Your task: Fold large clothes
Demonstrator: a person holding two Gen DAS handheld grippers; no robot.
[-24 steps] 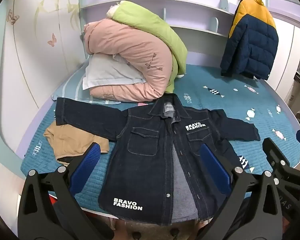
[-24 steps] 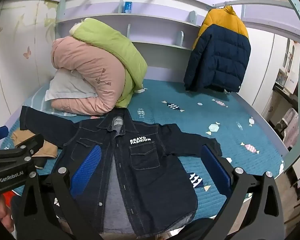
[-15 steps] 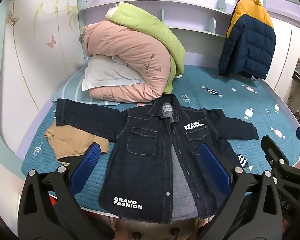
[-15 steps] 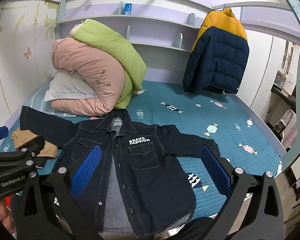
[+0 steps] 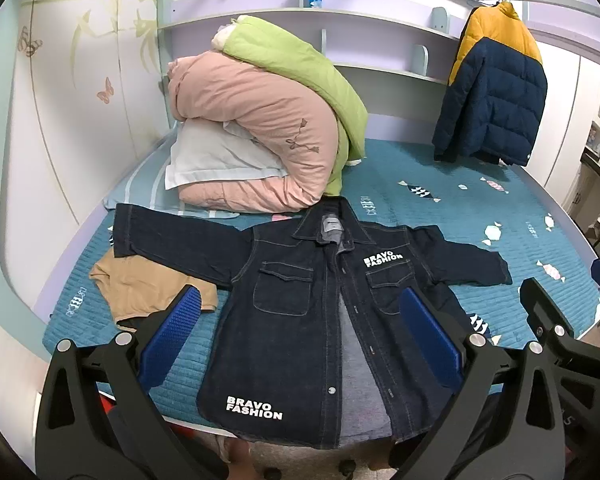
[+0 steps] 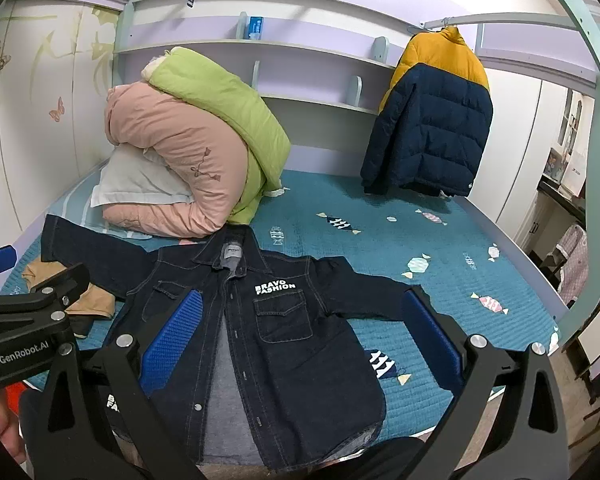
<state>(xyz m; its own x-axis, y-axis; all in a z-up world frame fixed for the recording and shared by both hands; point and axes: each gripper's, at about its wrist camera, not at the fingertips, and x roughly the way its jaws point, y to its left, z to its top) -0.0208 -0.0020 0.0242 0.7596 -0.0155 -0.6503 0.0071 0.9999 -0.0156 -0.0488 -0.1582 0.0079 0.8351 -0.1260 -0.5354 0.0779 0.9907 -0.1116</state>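
Evidently nothing has been folded yet: the denim jacket [image 5: 300, 320] is laid flat and unbuttoned at the near edge of the bed [image 5: 440, 184], sleeves spread.

Both the left gripper [image 5: 300, 334] and the right gripper [image 6: 300, 334] are held wide open above it, with nothing gripped. A sleeve or a front edge would probably need to be pinched next. A teal quilt covers the bed; rolled bedding [image 5: 256, 132] is piled behind, tan trousers [image 5: 148, 288] lie beside, and a puffer coat [image 6: 432, 120] is hung by the shelves.
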